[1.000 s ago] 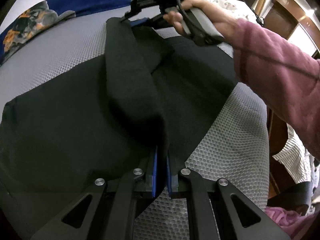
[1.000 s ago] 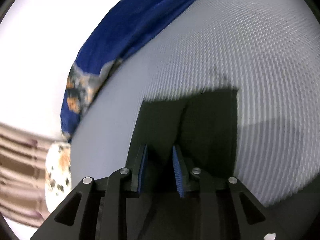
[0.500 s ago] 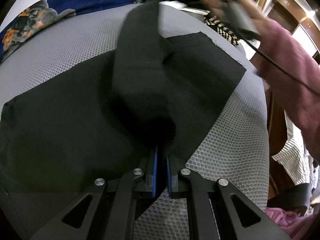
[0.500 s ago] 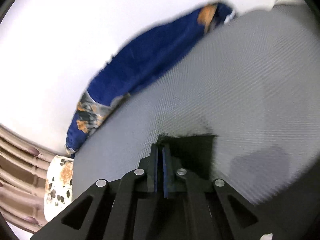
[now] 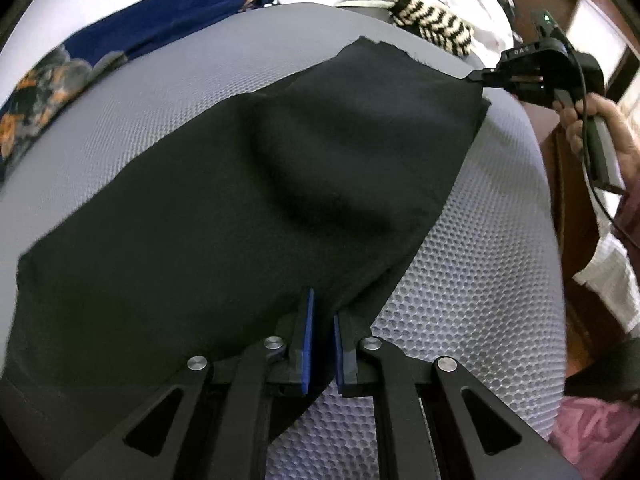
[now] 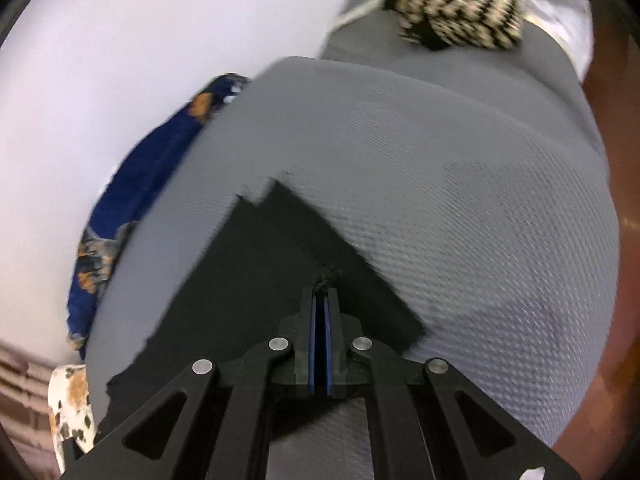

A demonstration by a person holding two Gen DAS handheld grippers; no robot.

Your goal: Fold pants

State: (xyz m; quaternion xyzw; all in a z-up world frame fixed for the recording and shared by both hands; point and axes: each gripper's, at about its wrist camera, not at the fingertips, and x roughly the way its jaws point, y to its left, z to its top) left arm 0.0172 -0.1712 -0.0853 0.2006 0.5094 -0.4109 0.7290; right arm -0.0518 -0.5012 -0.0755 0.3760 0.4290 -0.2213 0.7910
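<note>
The black pants lie spread on a grey mesh mattress. My left gripper is shut on the near edge of the pants, blue pads almost together. My right gripper shows far right in the left wrist view, pinching the far corner of the pants and holding it off to the right. In the right wrist view the right gripper is shut on a frayed corner of the black pants, over the grey mattress.
A blue patterned cloth lies along the mattress's far left edge, also in the right wrist view. A black-and-cream striped item sits at the far end. Wooden furniture and pink fabric are at the right.
My right gripper closed on the pants' corner and carried the folded-over leg from the middle out to the right, flattening the fabric. My left gripper kept its hold.
</note>
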